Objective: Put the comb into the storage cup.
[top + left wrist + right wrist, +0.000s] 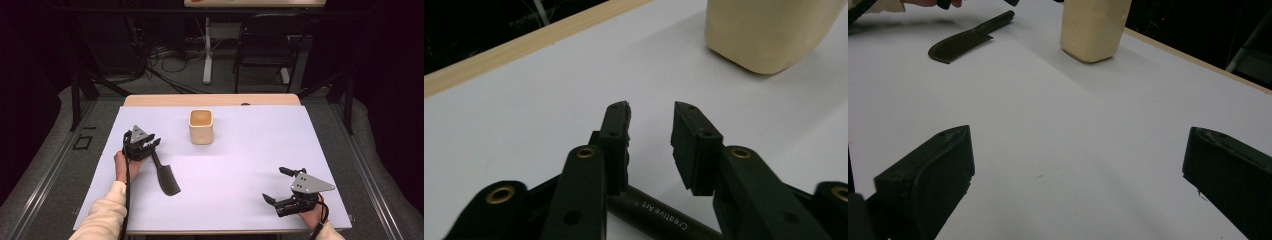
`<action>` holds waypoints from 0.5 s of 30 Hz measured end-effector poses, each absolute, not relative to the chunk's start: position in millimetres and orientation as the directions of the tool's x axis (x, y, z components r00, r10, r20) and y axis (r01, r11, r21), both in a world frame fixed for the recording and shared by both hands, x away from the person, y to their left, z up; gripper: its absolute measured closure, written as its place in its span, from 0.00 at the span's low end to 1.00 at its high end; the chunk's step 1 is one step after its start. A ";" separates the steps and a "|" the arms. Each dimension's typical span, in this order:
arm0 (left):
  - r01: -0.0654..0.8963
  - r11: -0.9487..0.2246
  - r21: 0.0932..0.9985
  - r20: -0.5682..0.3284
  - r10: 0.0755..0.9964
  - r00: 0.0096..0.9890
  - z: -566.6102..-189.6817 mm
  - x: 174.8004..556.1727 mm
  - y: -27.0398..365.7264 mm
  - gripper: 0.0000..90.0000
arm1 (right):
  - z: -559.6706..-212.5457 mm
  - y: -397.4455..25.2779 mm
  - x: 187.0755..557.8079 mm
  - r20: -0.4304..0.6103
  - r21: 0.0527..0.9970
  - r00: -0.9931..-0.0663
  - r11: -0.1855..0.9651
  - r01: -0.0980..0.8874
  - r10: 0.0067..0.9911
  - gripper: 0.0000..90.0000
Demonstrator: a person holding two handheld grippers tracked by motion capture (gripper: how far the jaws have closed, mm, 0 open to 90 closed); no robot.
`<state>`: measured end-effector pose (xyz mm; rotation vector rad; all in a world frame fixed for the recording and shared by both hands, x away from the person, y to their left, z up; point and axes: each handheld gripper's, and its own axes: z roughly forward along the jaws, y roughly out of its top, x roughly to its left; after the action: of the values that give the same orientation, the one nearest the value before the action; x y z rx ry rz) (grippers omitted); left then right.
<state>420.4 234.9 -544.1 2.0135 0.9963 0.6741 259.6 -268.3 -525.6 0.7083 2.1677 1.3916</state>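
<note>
**Handling Notes: Black Cleaver at the Left Gripper**

On the white table sheet [240,165], the black, flat-bladed plastic cleaver with a round handle [165,176] lies flat at the left side, blade toward the person, handle pointing away. The left gripper [148,145] sits over the handle end; the left gripper view shows its jaws parted a little, with the printed handle [659,217] lying beneath them and not yet clamped.

Handling judgement: the cleaver looks stiff, light and smooth. The round handle is the sensible hold; it may roll or twist between flat pads, so a grip across the handle close to the blade would likely steady it. The blade lies too flat to pinch.

The cream, square-walled cup [201,126] stands upright beyond the cleaver, near but apart from it, and is the closest obstacle to a lift. The right gripper [275,186] rests well apart at the near right, jaws spread wide and empty.
</note>
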 end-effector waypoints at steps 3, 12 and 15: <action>0.435 -0.386 0.814 0.098 0.828 0.553 -544.9 423.1 236.4 0.87 | -525.4 -268.6 259.5 -0.110 0.920 -0.760 0.356 0.167 0.641 0.00; 0.486 -0.378 0.788 0.076 0.843 0.533 -545.2 434.2 240.5 1.00 | -525.7 -268.0 259.6 -0.106 0.917 -0.762 0.359 0.173 0.639 0.00; 0.497 -0.407 0.767 0.090 0.834 0.544 -548.0 436.3 239.3 1.00 | -525.9 -268.2 259.8 -0.106 0.917 -0.761 0.360 0.174 0.640 0.00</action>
<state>436.3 239.3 -548.0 2.0789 1.0700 0.6163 259.8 -268.2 -525.9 0.7071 2.1766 1.3863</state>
